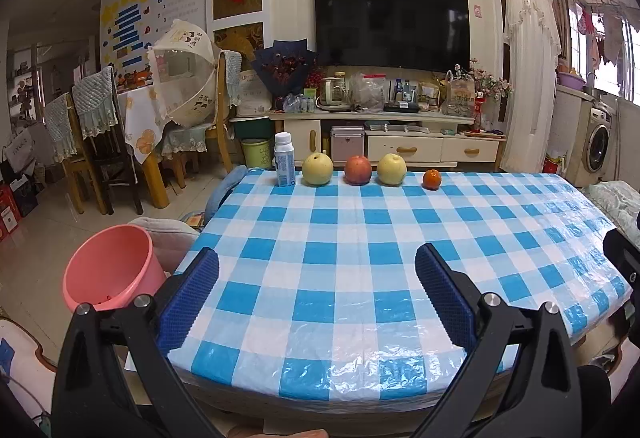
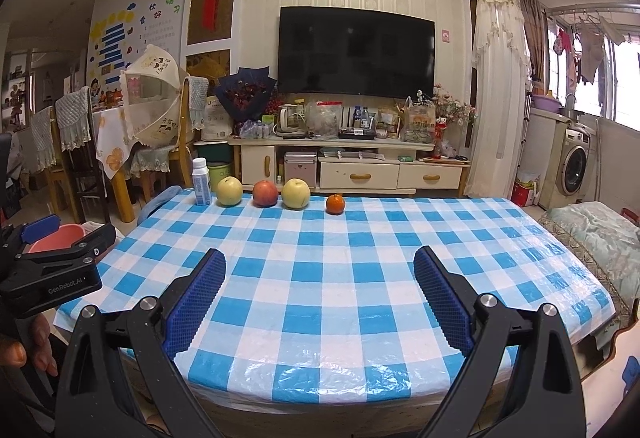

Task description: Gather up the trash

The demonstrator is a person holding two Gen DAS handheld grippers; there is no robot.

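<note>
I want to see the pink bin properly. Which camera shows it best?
The left wrist view: the pink bin shows nearly whole beside the table, with its open mouth visible. In the right wrist view only a sliver of it peeks out behind the left gripper.

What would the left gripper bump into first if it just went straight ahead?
Probably the red apple: the open left gripper points over bare checkered tablecloth toward the fruit row, though exact depth and height are unclear.
</note>
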